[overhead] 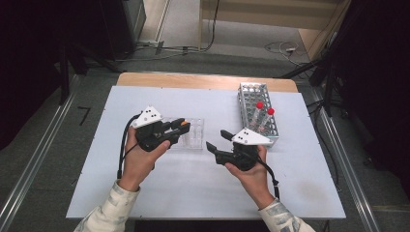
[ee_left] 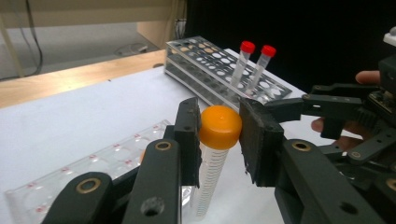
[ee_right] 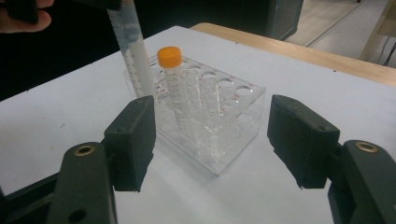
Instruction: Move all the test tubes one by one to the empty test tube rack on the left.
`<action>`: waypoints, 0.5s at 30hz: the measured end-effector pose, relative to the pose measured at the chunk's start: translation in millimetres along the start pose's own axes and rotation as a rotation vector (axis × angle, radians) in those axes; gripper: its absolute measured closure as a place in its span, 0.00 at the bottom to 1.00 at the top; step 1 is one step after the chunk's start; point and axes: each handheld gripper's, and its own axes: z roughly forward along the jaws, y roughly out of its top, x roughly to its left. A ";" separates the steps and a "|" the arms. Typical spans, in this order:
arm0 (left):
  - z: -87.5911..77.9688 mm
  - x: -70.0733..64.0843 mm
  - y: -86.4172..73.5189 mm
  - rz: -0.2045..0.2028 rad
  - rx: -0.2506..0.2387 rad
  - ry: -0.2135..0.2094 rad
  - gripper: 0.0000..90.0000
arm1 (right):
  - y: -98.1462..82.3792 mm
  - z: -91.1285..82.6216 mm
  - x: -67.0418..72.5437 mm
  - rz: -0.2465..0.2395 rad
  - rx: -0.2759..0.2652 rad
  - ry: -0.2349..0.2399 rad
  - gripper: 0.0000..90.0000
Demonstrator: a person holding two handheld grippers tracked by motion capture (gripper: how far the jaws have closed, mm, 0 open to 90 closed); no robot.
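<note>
The left gripper (ee_left: 219, 135) pinches an orange-capped tube (ee_left: 218, 128) above the clear rack (ee_right: 219, 116), where a second orange-capped tube (ee_right: 170, 70) stands. The right gripper (ee_right: 210, 140) is spread, empty. A metal rack (overhead: 258, 113) with two red-capped tubes (overhead: 265, 108) stands behind it.

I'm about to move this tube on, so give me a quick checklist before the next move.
1. Left gripper clamped on the orange-capped tube at its cap: ok.
2. Held tube hangs close to upright: ok.
3. Right gripper open with nothing between its jaws: ok.
4. Clear rack has free holes beside its standing tube: ok.
5. Metal rack has free holes: ok.
6. Held tube's cap screwed tight: cannot tell.
</note>
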 end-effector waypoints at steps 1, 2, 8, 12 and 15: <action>-1.2 1.5 0.6 -0.003 -0.007 0.005 0.78 | -0.2 -0.5 -1.2 0.000 -0.001 -0.003 0.34; -2.2 2.9 1.0 -0.006 -0.012 0.011 0.78 | -0.4 -1.0 -2.6 0.000 -0.003 -0.004 0.34; -4.0 9.4 3.3 -0.003 -0.017 0.044 0.78 | -0.3 -3.6 -7.8 0.008 -0.006 -0.015 0.34; -6.0 13.2 5.5 -0.001 -0.026 0.061 0.78 | -0.3 -4.8 -10.1 0.014 -0.008 -0.019 0.34; -7.3 16.9 6.2 -0.002 -0.030 0.076 0.78 | -0.3 -5.4 -11.8 0.013 -0.011 -0.021 0.34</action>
